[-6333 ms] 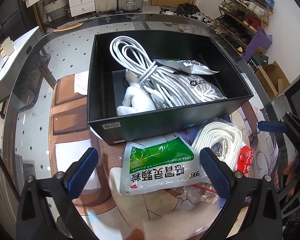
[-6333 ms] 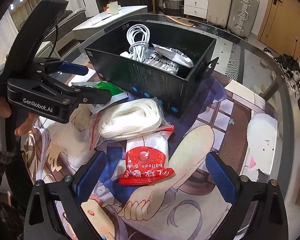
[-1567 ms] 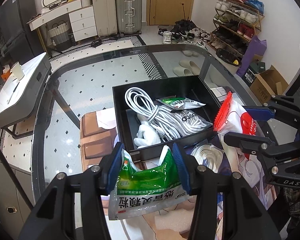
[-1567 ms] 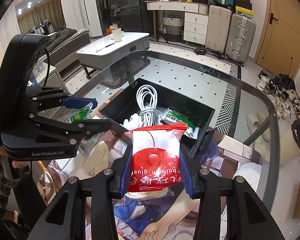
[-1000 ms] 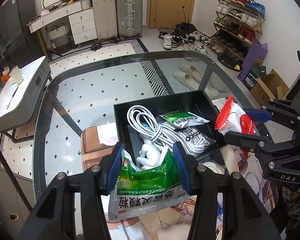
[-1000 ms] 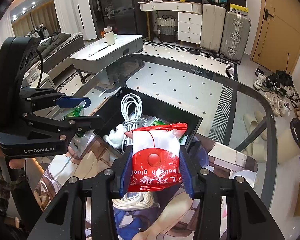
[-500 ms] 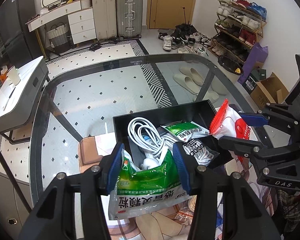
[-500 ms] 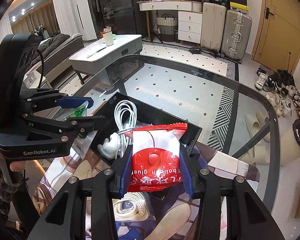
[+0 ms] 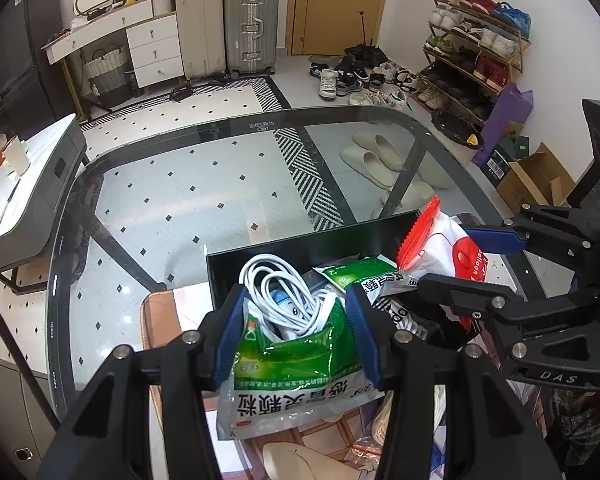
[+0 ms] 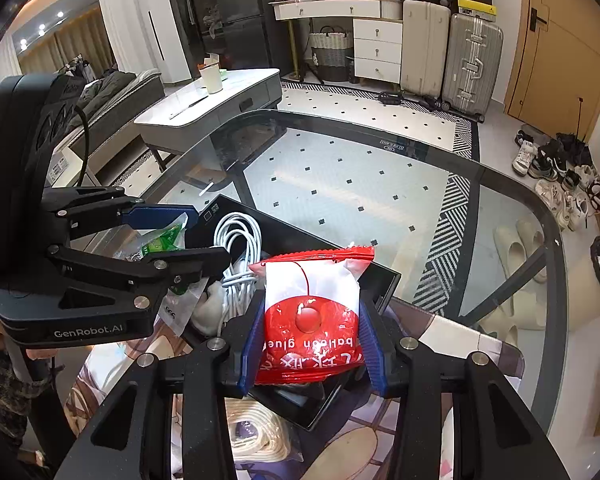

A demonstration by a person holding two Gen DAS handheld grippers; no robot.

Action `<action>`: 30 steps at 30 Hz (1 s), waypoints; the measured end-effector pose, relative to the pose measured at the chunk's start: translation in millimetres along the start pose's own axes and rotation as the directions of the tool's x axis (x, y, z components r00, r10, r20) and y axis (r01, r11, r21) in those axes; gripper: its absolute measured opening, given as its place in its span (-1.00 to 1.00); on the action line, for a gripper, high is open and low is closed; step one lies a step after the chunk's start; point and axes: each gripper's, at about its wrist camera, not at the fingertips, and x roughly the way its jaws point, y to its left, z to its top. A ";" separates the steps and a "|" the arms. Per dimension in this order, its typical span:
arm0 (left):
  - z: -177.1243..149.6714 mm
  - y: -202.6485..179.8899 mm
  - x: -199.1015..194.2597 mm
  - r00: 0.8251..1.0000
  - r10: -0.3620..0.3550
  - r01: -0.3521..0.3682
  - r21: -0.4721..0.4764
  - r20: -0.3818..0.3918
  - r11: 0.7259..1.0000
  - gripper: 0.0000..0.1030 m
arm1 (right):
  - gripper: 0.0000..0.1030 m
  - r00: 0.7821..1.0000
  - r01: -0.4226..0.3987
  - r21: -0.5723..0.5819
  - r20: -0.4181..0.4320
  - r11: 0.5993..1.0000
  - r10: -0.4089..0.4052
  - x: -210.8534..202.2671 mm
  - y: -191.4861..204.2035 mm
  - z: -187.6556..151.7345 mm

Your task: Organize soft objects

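The green bag (image 9: 296, 364) and red bag (image 10: 312, 320), each pinched in a tool, have been lifted off the desk above the black box (image 9: 300, 252), ready to drop in.

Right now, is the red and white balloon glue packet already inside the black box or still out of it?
Out. The red and white balloon glue packet is held up above the black box, clamped in the right gripper jaws.

A glass worktop (image 9: 188, 184) is carrying a printed mat (image 10: 452, 336). A black box (image 9: 284, 256) is sitting on it, and a bagged white cord (image 10: 256, 432) is lying just beside the box.
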 end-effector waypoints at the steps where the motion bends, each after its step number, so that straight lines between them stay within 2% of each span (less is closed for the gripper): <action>1: 1.0 0.1 1.6 1.000 -0.002 0.002 0.000 -0.001 1.000 -0.05 | -0.16 1.000 -0.001 0.001 -0.001 1.000 0.001 0.9 -0.4 0.8; 25: -0.8 -1.5 29.3 0.999 -0.027 0.027 -0.004 -0.047 1.000 -0.05 | -0.15 0.999 -0.024 0.055 -0.042 0.998 0.026 37.8 -17.4 18.5; 30: -1.1 4.4 30.4 0.998 -0.048 0.046 -0.036 -0.049 0.998 -0.03 | -0.15 0.998 -0.025 0.066 -0.052 0.997 0.028 40.9 -17.6 20.8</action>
